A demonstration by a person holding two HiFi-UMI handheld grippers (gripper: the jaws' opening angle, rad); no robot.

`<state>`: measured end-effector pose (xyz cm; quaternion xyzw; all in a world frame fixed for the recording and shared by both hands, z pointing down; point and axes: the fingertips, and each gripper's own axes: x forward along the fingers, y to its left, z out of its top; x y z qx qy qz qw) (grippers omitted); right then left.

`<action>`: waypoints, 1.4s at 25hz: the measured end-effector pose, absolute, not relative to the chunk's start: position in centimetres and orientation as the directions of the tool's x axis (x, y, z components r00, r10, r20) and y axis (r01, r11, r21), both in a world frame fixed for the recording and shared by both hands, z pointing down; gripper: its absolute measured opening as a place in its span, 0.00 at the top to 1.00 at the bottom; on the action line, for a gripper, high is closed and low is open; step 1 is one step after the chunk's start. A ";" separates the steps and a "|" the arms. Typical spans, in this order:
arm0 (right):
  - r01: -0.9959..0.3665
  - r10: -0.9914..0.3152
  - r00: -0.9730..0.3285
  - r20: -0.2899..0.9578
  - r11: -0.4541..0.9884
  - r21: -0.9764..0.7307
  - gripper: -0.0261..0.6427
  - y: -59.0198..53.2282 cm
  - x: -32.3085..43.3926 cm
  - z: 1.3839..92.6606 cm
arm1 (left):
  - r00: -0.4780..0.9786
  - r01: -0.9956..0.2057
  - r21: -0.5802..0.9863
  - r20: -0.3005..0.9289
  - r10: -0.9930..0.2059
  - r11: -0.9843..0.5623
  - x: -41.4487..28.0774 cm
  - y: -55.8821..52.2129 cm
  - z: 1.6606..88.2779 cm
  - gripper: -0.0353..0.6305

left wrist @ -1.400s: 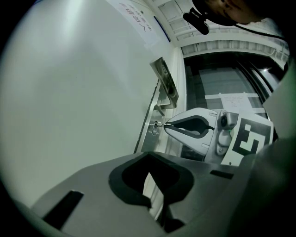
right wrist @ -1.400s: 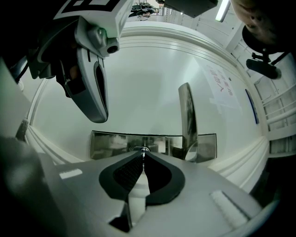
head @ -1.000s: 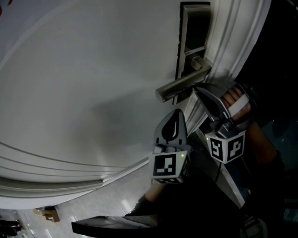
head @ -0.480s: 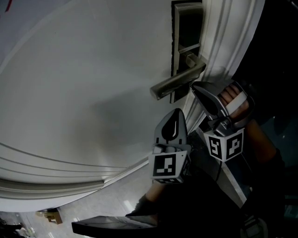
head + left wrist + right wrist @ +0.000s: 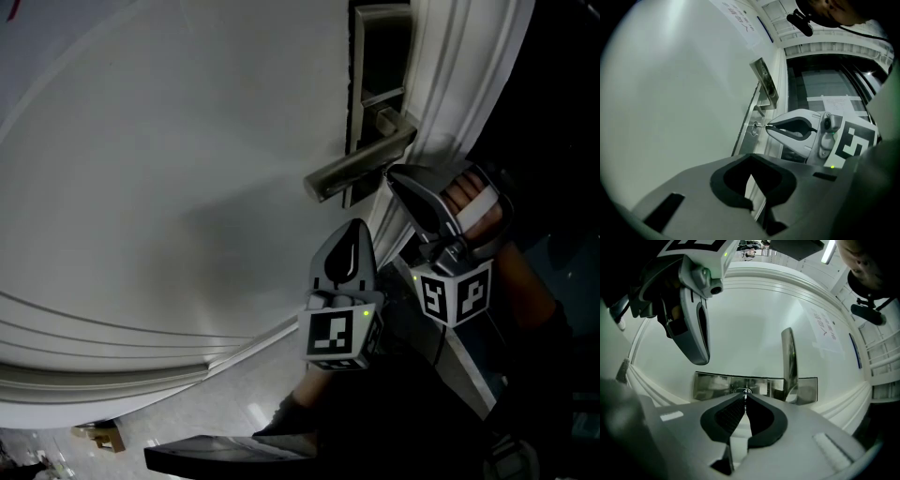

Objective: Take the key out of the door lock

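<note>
The right gripper (image 5: 745, 398) has its jaws closed on the key (image 5: 760, 125), which sits in the lock (image 5: 753, 128) near the door's (image 5: 187, 187) edge, under the handle (image 5: 361, 169). The left gripper (image 5: 750, 158) is closed too, holding nothing.

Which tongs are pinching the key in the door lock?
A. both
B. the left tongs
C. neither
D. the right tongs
D: the right tongs are shut on the key at the door lock; the left tongs are shut on nothing, back from it.
</note>
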<state>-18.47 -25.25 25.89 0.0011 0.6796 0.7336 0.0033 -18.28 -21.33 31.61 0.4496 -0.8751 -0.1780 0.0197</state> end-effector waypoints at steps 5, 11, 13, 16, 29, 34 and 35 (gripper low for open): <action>-0.005 0.006 -1.000 -0.004 -0.076 0.997 0.94 -25.2 -18.4 25.8 | -0.595 -0.780 0.324 -0.115 -0.796 0.536 -18.2 -21.2 31.8 0.95; -0.007 0.006 -1.000 -0.007 -0.075 0.997 0.94 -25.2 -18.4 25.8 | -0.596 -0.780 0.321 -0.119 -0.794 0.537 -18.2 -21.1 31.7 0.95; -0.008 0.007 -1.000 -0.007 -0.075 0.997 0.94 -25.2 -18.4 25.8 | -0.594 -0.782 0.318 -0.116 -0.796 0.537 -18.3 -21.1 31.8 0.95; -0.008 0.007 -1.000 -0.008 -0.075 0.997 0.94 -25.1 -18.3 25.8 | -0.594 -0.783 0.316 -0.118 -0.796 0.537 -18.3 -21.1 31.7 0.95; -0.008 0.005 -1.000 -0.008 -0.078 0.997 0.94 -25.1 -18.1 25.9 | -0.580 -0.793 0.312 -0.128 -0.804 0.523 -18.3 -21.6 31.5 0.95; -0.006 0.004 -1.000 -0.006 -0.080 0.997 0.94 -25.1 -18.1 25.9 | -0.584 -0.790 0.319 -0.132 -0.801 0.524 -18.3 -21.6 31.5 0.95; -0.006 0.004 -1.000 -0.006 -0.080 0.997 0.94 -25.1 -18.1 25.9 | -0.588 -0.787 0.322 -0.133 -0.798 0.526 -18.3 -21.6 31.6 0.95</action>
